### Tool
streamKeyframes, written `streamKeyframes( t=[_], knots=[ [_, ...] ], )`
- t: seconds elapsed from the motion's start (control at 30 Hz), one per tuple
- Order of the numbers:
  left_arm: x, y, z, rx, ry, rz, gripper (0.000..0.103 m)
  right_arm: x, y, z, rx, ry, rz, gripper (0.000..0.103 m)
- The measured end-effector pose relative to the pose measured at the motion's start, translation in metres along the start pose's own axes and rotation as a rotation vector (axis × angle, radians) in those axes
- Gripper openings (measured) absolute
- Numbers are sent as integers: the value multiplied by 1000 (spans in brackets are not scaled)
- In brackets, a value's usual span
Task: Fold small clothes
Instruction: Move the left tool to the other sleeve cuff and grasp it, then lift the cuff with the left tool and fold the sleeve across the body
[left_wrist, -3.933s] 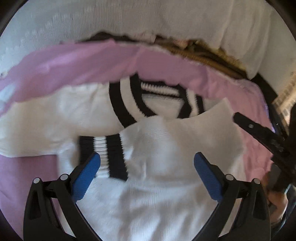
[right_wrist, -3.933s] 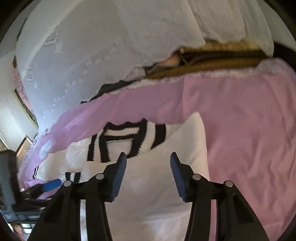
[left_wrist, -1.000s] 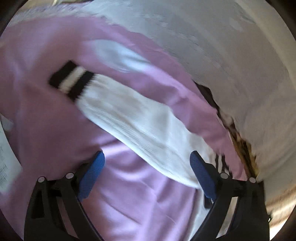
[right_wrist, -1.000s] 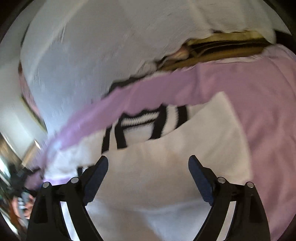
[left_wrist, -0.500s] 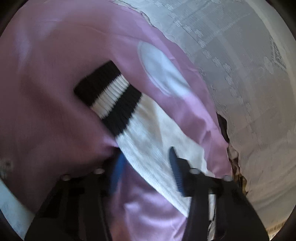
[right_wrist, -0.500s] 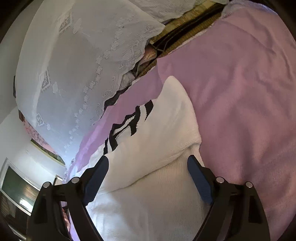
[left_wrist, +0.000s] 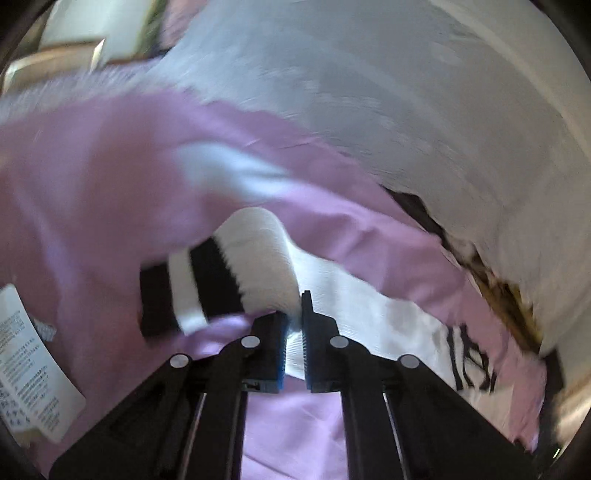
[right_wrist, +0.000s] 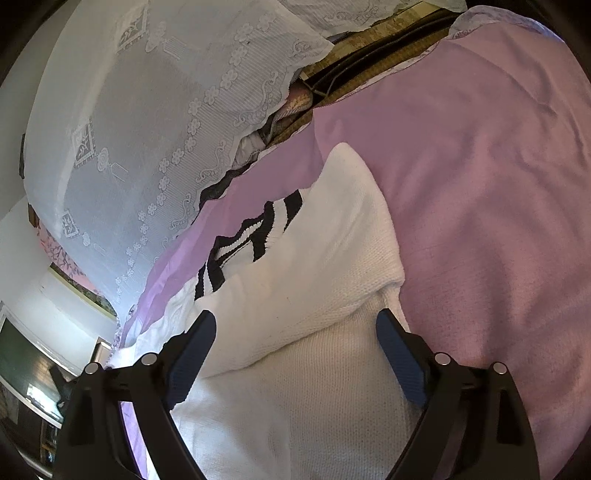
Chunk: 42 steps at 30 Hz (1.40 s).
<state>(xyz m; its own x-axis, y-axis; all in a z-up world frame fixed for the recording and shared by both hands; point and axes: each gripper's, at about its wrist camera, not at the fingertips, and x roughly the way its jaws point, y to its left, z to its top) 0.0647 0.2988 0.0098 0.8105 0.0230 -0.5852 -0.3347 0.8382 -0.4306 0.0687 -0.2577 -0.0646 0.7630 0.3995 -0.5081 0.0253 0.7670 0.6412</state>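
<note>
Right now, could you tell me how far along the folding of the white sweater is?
Partly done. In the right wrist view, one sleeve already lies folded across the white sweater, and the open right gripper hovers over it. In hand: the left gripper is shut on the other sleeve, lifting its striped cuff off the pink sheet. Left: lay that sleeve across, then fold the body.

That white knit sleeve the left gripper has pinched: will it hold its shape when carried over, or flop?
Probably flop: the sleeve already bends limply over the left gripper, its striped cuff drooping sideways. It looks light, soft knit, so it should lift easily. The ribbed texture likely grips the pads rather than slipping, though blur limits certainty.
</note>
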Motion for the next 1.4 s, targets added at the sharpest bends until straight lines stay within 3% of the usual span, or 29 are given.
streamKeyframes(
  t=[0.17,0.27,0.4,0.57,0.93,1.17,1.4],
  knots=[
    [-12,-46,4,91,8,-27,6,-9,-9,7,64,-26,40,89],
    [-21,-74,4,166,-7,-18,6,-19,-18,15,82,-68,-12,89],
    [-22,-110,-2,226,4,-31,6,-14,-34,17,148,-50,-19,89],
    [-20,-152,-18,279,33,-65,6,-6,-20,14,61,-39,-89,92],
    [-40,-247,-52,444,20,-158,6,-6,-23,17,72,-37,-83,93],
    [-31,-294,-88,506,58,-209,6,-5,-24,19,80,-38,-78,93],
    [1,-327,-149,590,121,-210,6,-5,-27,20,92,-39,-68,93]
  ],
)
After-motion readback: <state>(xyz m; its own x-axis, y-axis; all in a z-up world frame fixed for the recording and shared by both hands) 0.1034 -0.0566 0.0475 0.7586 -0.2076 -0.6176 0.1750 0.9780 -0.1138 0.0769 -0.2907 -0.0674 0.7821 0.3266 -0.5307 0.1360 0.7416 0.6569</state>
